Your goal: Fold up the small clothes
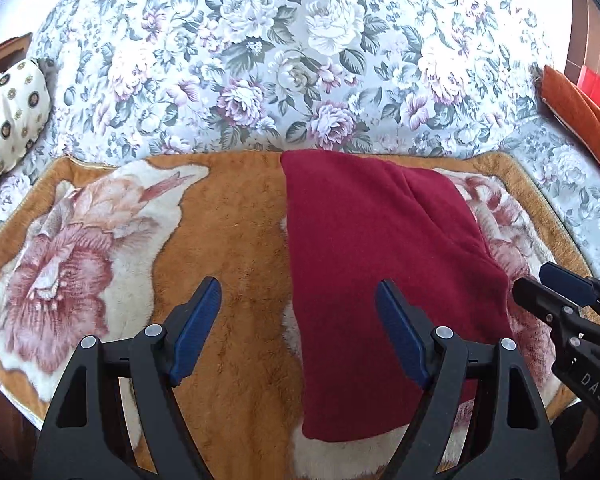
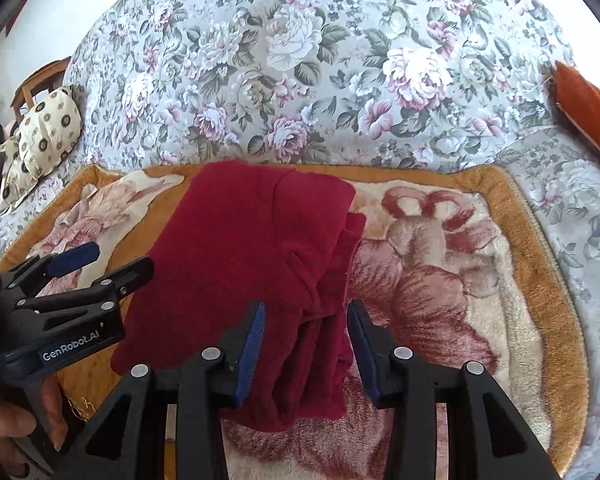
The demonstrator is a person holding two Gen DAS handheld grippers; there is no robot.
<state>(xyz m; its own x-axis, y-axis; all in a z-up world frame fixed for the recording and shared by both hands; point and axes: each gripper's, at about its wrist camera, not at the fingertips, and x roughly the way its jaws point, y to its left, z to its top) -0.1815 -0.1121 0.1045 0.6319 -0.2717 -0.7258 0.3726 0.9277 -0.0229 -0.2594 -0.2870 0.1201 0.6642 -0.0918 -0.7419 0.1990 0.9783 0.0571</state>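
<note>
A dark red fleece garment [image 1: 380, 264] lies folded lengthwise on a plush orange and cream blanket [image 1: 228, 248]. My left gripper [image 1: 298, 312] is open, just above the garment's near left edge, with its right finger over the red cloth. My right gripper [image 2: 306, 336] is open, with its jaws either side of the garment's [image 2: 252, 248] bunched right edge near the front. The right gripper also shows in the left wrist view [image 1: 548, 292], and the left gripper in the right wrist view [image 2: 100, 268].
The blanket [image 2: 460, 264] lies on a bed with a floral cover [image 1: 300, 60]. A cream patterned pillow [image 1: 12, 108] sits at the left. An orange cushion [image 1: 580, 116] sits at the right edge. A wooden chair [image 2: 40, 80] stands behind the pillow [image 2: 48, 128].
</note>
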